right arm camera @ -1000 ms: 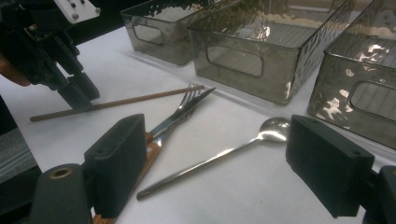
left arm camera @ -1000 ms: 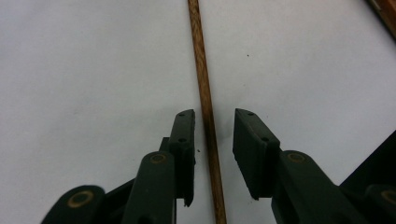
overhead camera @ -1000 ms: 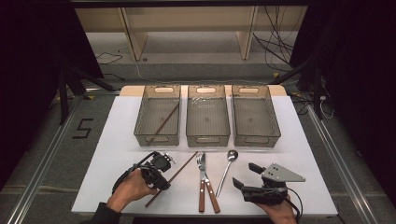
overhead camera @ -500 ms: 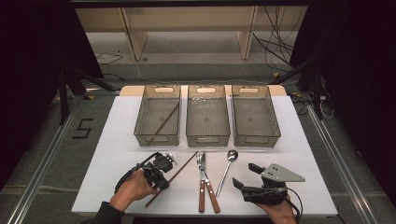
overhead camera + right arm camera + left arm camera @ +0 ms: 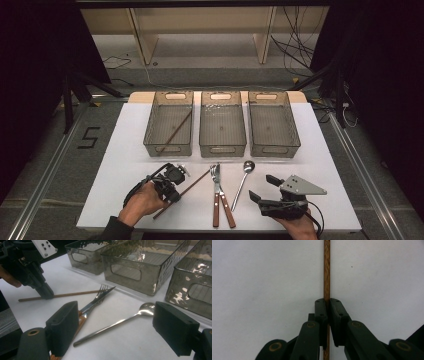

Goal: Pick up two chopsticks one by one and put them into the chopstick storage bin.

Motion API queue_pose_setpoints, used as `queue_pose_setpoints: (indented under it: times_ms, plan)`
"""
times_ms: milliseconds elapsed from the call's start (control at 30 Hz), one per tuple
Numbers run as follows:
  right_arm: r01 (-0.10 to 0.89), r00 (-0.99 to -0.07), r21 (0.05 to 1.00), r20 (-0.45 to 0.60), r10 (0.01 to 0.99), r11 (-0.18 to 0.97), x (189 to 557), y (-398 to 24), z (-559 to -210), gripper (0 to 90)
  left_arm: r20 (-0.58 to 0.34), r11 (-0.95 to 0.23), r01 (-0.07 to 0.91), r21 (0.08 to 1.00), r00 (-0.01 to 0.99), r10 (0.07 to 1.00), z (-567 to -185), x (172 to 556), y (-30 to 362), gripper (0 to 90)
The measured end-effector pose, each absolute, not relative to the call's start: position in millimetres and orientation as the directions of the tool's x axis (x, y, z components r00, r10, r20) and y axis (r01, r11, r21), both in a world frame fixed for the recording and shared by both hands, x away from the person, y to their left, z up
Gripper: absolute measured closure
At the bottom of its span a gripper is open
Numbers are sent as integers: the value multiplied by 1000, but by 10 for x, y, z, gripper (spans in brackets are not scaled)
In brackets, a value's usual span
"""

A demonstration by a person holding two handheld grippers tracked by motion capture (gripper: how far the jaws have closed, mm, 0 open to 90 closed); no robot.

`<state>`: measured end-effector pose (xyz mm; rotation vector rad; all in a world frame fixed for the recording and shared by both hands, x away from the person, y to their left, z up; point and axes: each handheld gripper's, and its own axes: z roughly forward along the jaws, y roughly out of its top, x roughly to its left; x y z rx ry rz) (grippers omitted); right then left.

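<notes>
The left hand-held gripper (image 5: 175, 188) has just been closing and now clamps the chopstick (image 5: 326, 270), which lies flat on the surface (image 5: 125, 150) at seven o'clock, likely bound for the left bin (image 5: 150, 132) holding its mate. The right hand-held gripper (image 5: 115, 327) waits open.

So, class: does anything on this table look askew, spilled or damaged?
Nothing is spilled or damaged. The knife and fork lie crossed rather than side by side, and one chopstick leans corner to corner in the left bin.
</notes>
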<state>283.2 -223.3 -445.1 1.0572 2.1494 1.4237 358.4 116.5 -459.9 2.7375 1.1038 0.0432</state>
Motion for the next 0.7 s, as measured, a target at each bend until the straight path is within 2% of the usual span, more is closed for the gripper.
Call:
queue_pose_setpoints:
  times_ms: [467, 700]
  plan:
    - [389, -659, 896, 107, 745, 215, 2830, -2236, -4449, 218, -33, -703, 669, 239, 730, 683, -4376, 3598, 1372, 845]
    - [389, -658, 896, 107, 745, 215, 2830, -2235, -4450, 219, -60, -692, 647, 321, 743, 667, -4180, 3572, 1436, 845]
